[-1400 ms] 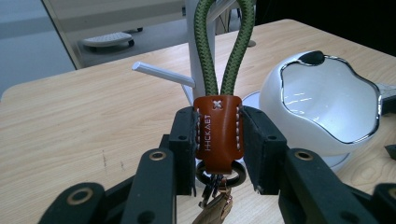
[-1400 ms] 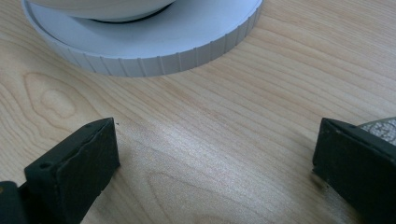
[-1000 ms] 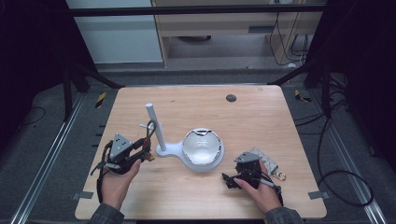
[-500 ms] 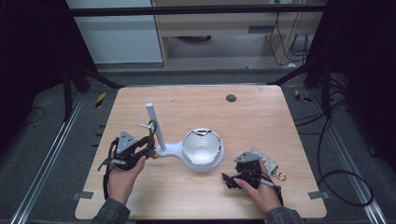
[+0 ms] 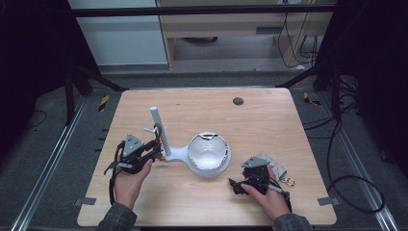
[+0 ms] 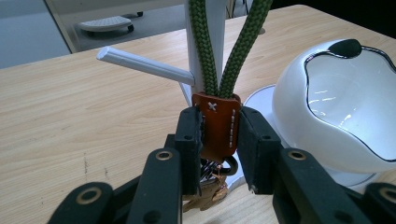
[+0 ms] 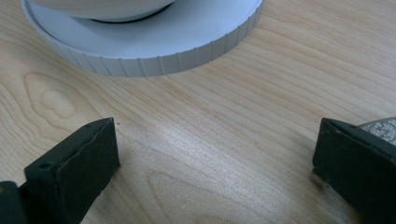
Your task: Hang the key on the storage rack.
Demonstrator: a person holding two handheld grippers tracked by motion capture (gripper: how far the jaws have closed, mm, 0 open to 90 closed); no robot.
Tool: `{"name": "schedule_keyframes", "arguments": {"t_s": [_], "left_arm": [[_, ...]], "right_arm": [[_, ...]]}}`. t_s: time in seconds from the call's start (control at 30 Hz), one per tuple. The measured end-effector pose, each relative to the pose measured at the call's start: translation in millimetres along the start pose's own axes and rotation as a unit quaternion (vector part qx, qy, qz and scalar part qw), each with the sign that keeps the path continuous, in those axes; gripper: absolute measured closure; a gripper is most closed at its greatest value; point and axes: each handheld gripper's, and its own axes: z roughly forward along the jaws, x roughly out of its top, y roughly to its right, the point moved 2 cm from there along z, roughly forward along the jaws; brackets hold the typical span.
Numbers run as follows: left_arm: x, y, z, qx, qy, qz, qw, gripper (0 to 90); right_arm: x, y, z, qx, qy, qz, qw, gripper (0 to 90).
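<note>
Both hand-held grippers are black, each topped by a grey three-cornered plate, with a dark cable trailing back from the body. The left gripper (image 6: 217,135) has blocky matte jaws on linkage arms fixed by brass-ringed pivot screws. The right gripper (image 7: 215,168) shows similar thick black pads. The person's cuffs are grey-green plaid.

Overhead light falls evenly on my table (image 5: 269,120); the surroundings stay dark. Glare streaks the white bowl (image 6: 345,102). My near jaws blur softly, and the high view looks grainy.
</note>
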Motion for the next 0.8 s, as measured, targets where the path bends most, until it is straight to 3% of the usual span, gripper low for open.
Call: {"name": "schedule_keyframes", "arguments": {"t_s": [0.43, 0.8], "left_arm": [[-0.4, -1.6, 1.0, -0.001, 0.002, -0.006, 1.0, 70.1], [-6.6, -1.3, -1.1, -0.005, 0.003, -0.007, 1.0, 64.8]], "right_arm": [[-0.1, 0.1, 0.0, 0.0, 0.0, -0.001, 1.0, 0.4], [0.0, 0.1, 0.0, -0.001, 0.0, -0.001, 1.0, 0.4]]}}
